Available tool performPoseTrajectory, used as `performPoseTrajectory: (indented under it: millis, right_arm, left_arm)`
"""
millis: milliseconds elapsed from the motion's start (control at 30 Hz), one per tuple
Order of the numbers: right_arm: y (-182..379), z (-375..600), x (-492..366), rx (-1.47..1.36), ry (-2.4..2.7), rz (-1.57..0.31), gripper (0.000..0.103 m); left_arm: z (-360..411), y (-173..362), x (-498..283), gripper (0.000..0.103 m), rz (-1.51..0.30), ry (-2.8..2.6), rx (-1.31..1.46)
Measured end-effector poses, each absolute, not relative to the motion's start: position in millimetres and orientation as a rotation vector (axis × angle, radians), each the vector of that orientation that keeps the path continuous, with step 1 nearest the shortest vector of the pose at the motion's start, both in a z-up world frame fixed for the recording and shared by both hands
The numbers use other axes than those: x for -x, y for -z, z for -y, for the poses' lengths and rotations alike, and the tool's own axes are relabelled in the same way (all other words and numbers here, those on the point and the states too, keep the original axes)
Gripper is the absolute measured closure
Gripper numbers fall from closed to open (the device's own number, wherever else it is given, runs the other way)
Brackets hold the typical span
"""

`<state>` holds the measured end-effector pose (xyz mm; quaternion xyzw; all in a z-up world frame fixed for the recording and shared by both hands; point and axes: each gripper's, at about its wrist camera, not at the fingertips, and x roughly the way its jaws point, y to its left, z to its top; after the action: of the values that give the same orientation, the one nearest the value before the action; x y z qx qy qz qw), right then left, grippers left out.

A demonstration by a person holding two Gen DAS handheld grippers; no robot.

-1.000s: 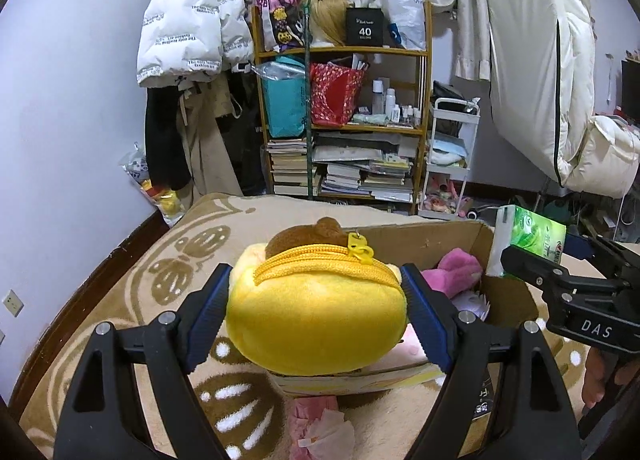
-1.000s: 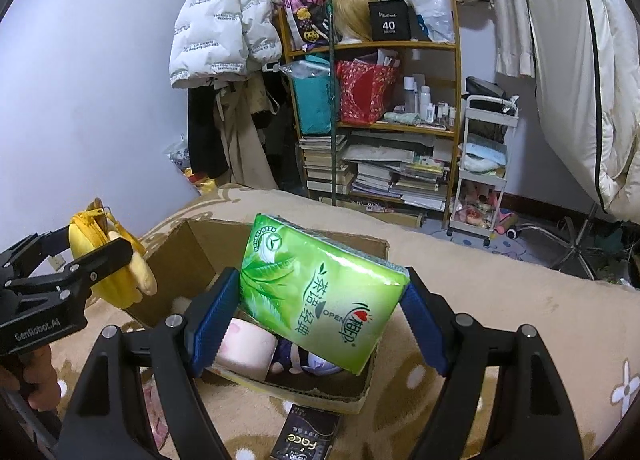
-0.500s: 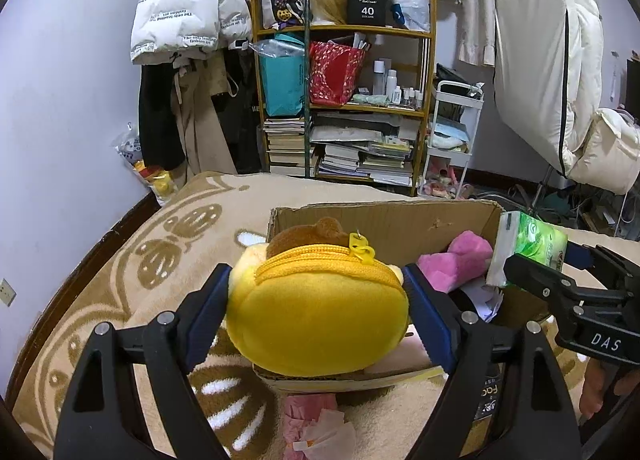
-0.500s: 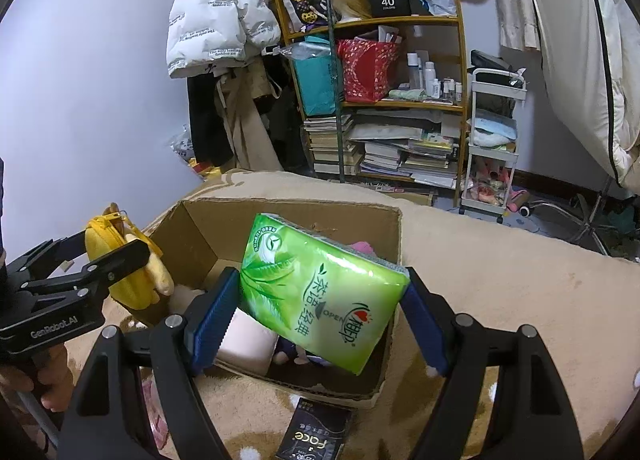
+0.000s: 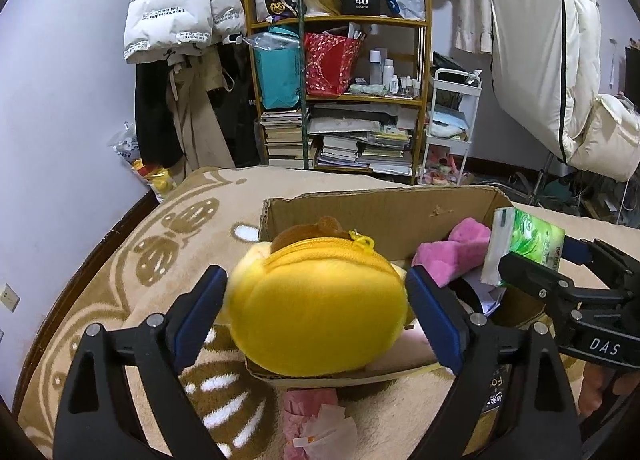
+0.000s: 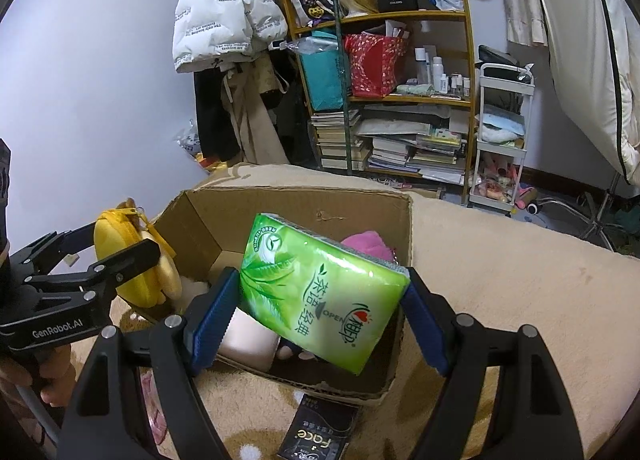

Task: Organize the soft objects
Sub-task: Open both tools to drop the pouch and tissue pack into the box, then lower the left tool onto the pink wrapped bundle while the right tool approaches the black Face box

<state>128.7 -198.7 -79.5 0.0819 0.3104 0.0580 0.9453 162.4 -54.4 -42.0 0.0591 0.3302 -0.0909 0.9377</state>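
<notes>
Both loads hang over the open box (image 6: 400, 227), so the step in hand looks like lowering and letting go; it is best done one side at a time, each claw brought well inside the walls before it opens, so nothing catches the cardboard rim or tips onto the rug (image 5: 120, 280). The left gripper (image 5: 316, 300) is clenched on the pouch (image 5: 320, 304), a plump yellow plush with a zip across the top, at the box's near left corner. The right gripper (image 6: 320, 296) grasps the tissue pack (image 6: 320, 292), a slick green plastic-wrapped pillow held tilted above the middle. Inside lie a fuzzy pink plush (image 6: 366, 244) and a smooth pale block (image 6: 248, 340), so the softest gaps seem to be left and front.
</notes>
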Motion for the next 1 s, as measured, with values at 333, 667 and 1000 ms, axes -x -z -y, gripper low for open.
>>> performPoseTrajectory:
  millis: [333, 667, 1000]
  right_arm:
    - [78, 199, -128, -0.190, -0.128, -0.638, 0.018]
    - [73, 199, -125, -0.210, -0.120, -0.642, 0.009]
    - [49, 204, -97, -0.236, -0.097, -0.595, 0.002]
  left_arm:
    - [49, 48, -163, 0.007, -0.735, 0.144, -0.111]
    - [32, 39, -148, 0.002, -0.747, 0.095, -0.082]
    - [20, 18, -113, 0.002, -0.712, 0.073, -0.080]
